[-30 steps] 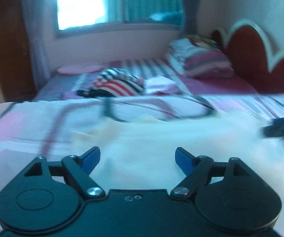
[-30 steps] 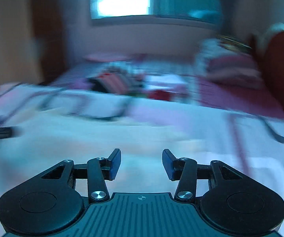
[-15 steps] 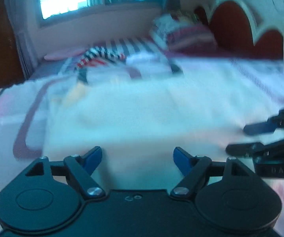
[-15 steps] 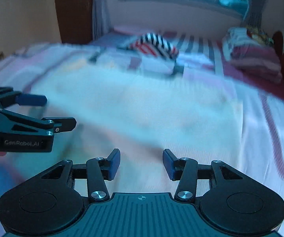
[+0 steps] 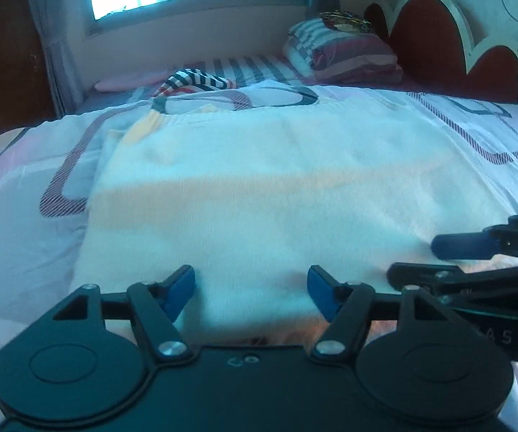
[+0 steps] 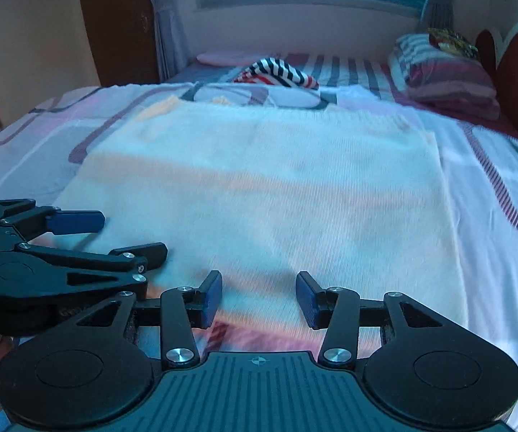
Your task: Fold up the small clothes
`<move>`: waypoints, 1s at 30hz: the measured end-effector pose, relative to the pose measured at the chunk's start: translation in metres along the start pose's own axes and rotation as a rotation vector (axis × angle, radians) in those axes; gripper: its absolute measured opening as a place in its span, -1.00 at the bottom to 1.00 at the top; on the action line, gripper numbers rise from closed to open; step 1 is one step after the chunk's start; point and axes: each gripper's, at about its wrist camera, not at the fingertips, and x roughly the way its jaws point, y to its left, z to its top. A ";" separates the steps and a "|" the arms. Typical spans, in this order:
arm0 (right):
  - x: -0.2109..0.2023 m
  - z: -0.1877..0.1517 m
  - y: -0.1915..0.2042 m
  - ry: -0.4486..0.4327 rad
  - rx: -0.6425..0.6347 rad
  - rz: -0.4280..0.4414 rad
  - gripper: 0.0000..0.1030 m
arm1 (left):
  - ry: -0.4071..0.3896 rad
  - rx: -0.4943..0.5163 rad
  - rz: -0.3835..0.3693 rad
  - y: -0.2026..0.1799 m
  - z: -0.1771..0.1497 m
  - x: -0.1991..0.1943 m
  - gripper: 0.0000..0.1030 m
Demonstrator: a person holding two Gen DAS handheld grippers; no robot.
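A white knitted garment with pale orange bands (image 5: 277,180) lies spread flat on the bed; it also shows in the right wrist view (image 6: 259,180). My left gripper (image 5: 251,291) is open and empty at the garment's near edge, left part. My right gripper (image 6: 258,297) is open and empty at the near edge, right part. Each gripper appears in the other's view: the right gripper (image 5: 439,259) at the right side, the left gripper (image 6: 115,234) at the left side. Both hover just above the cloth.
The bed sheet (image 5: 25,216) is white and pink with striped loops. A striped red, white and dark garment (image 6: 277,70) lies bunched beyond the white one. Folded striped bedding (image 5: 345,57) sits by the red headboard (image 5: 439,36). A window is at the back.
Both grippers have come down and pulled back to the near edge of the white garment. The views have steadied, and the two grippers now sit close side by side.
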 end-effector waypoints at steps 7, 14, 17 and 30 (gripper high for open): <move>-0.019 -0.019 -0.039 -0.005 0.051 -0.092 -0.10 | 0.008 -0.016 0.041 0.029 -0.014 -0.008 0.51; -0.038 -0.034 -0.071 0.004 0.095 -0.128 -0.10 | 0.017 -0.059 0.037 0.048 -0.019 -0.010 0.58; -0.042 -0.031 -0.072 0.007 0.132 -0.121 -0.10 | 0.020 -0.060 0.046 0.047 -0.019 -0.008 0.59; -0.062 -0.034 -0.094 -0.043 0.223 -0.133 -0.10 | 0.023 -0.097 0.037 0.052 -0.019 -0.011 0.62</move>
